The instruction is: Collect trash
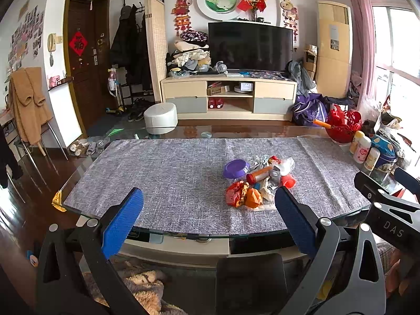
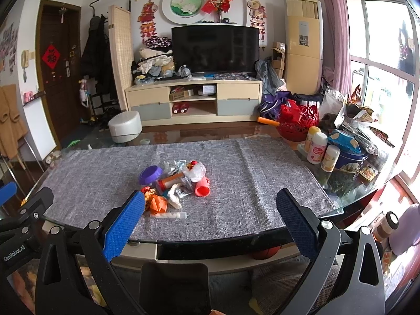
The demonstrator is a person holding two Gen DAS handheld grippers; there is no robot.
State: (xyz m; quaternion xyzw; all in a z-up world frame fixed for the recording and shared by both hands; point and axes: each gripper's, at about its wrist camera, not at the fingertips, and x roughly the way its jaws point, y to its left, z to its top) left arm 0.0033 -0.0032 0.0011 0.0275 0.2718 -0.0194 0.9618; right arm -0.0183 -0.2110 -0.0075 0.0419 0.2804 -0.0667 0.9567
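Nearest: left gripper (image 1: 208, 216) spread wide, nothing between the blue pads, hovering off the near edge of the glass table (image 1: 78, 210). Right gripper (image 2: 210, 219) likewise wide open and empty, also short of that edge.

Beyond the edge, on the grey cloth (image 1: 170, 178), the trash pile (image 1: 258, 181): well in from the table's near edge, right of centre from the left wrist, left of centre from the right.

At the pile's near side, crumpled orange and red wrappers (image 1: 242, 195) with no clear axis. Behind them an orange-capped tube (image 1: 258, 175) lying flat, long axis roughly crosswise to the table's near edge, cap end toward the left. Beside it a red ribbed cup (image 2: 202, 187) on its side, open mouth facing the near edge. At the far left of the pile, a purple lid (image 1: 235, 168).

Likely troubles: tube or cup rolling off across the cloth if nudged side-on; slick wrappers slipping from the pads; one grab dragging neighbours and scattering the heap; cloth bunching under a low approach.
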